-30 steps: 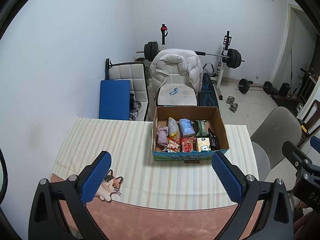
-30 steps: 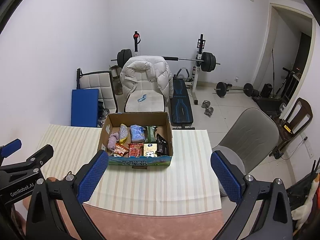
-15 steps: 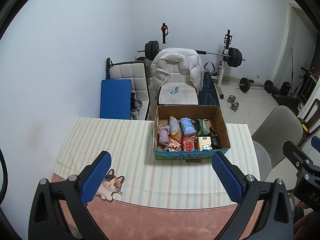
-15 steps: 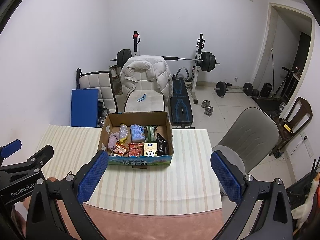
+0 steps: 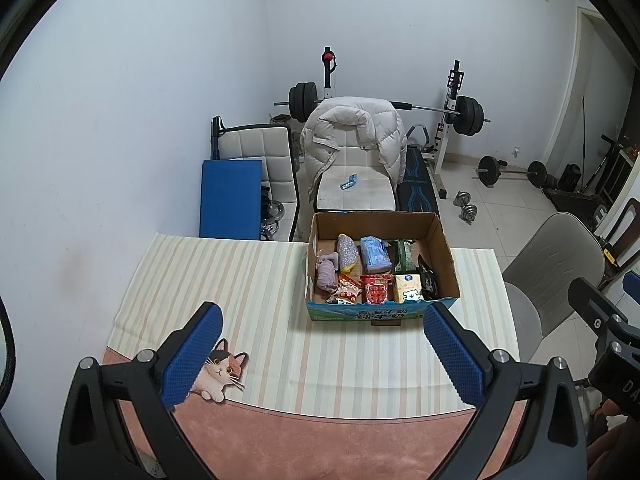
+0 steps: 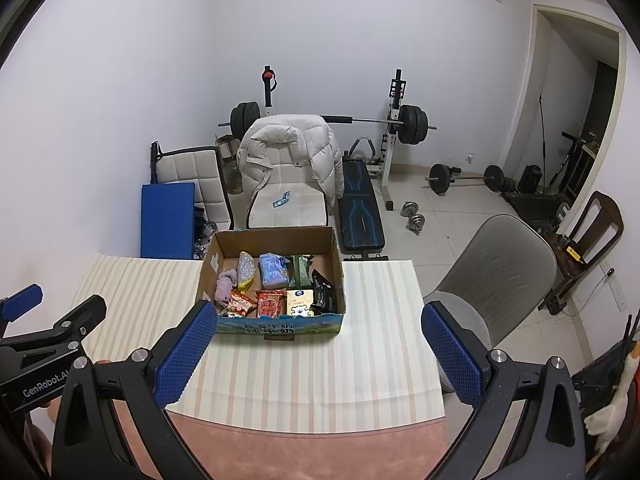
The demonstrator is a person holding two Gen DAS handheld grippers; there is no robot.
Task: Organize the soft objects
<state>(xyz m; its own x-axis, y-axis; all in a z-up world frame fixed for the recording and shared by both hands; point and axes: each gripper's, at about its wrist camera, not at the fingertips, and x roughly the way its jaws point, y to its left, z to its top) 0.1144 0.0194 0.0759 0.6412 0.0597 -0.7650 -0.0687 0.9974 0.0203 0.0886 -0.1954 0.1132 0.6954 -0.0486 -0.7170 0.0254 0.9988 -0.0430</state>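
Note:
An open cardboard box (image 5: 440, 240) stands at the far side of the striped tablecloth (image 5: 224, 280); it also shows in the right wrist view (image 6: 334, 256). Inside lie a purple soft cloth (image 5: 327, 274), a silvery pouch (image 5: 347, 251), a blue packet (image 5: 374, 254), red snack packs (image 5: 376, 288) and other packets. My left gripper (image 5: 320, 354) is open and empty, held above the near table, short of the box. My right gripper (image 6: 320, 354) is open and empty, also short of the box (image 6: 280, 326).
A cat-shaped sticker (image 5: 220, 372) lies near the front left of the table. A grey office chair (image 6: 496, 280) stands to the right. Behind the table are a chair with a white jacket (image 5: 352, 136), a blue mat (image 5: 230, 200) and a weight bench (image 6: 360, 200).
Both views have shifted very slightly; the box sits a touch lower and farther right in the left wrist view. Both grippers stay open.

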